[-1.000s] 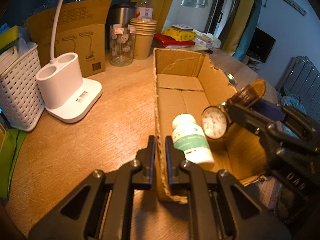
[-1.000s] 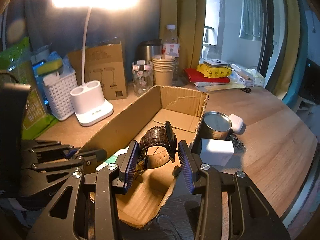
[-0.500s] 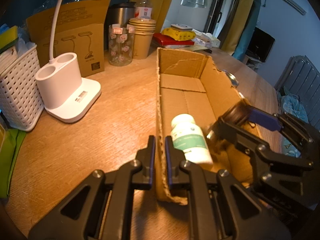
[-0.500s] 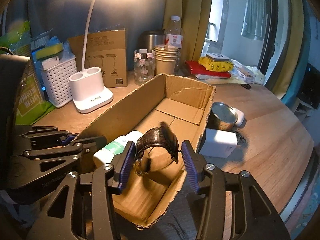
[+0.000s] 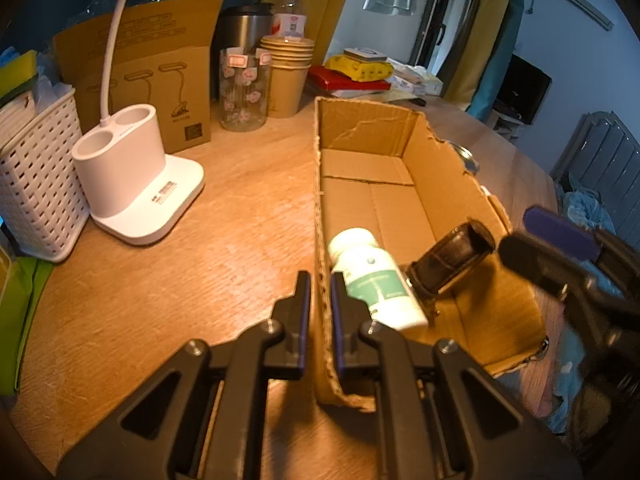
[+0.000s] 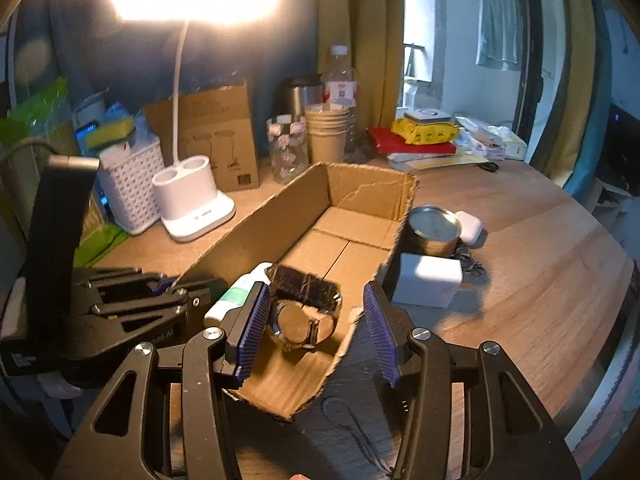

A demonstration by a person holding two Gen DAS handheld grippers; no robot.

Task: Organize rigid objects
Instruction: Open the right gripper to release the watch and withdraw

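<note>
Left gripper [image 5: 320, 312] is clamped tight on the near left wall of the cardboard box [image 5: 436, 156], one finger outside, one inside. Right gripper [image 6: 314, 322] stands spread, its pads clear of the watch [image 6: 304, 310], holding nothing.

The watch lies in the box's near end, against the white pill bottle [image 5: 374, 280] on its side. Bottle's long axis runs along the box, cap toward the far end. Watch strap loop points up and away toward the box's right wall; its round metal case back faces the right wrist camera. Whether the right gripper's left pad grazes the watch case, can't tell.

Far half of the box floor is bare. Near corner of the box is torn and ragged, right wall edge jagged.

Right wrist view only: metal tin [image 6: 434, 228], white earbud case [image 6: 468, 226] and white charger block [image 6: 428, 284] just outside the right wall, then open wooden table [image 6: 540, 260] to the curved edge. In the left wrist view the box wall hides these, except a sliver of the tin's rim.

Left wrist view: open tabletop left of the box, up to the white lamp base [image 5: 132, 184] and white basket [image 5: 36, 184].
</note>
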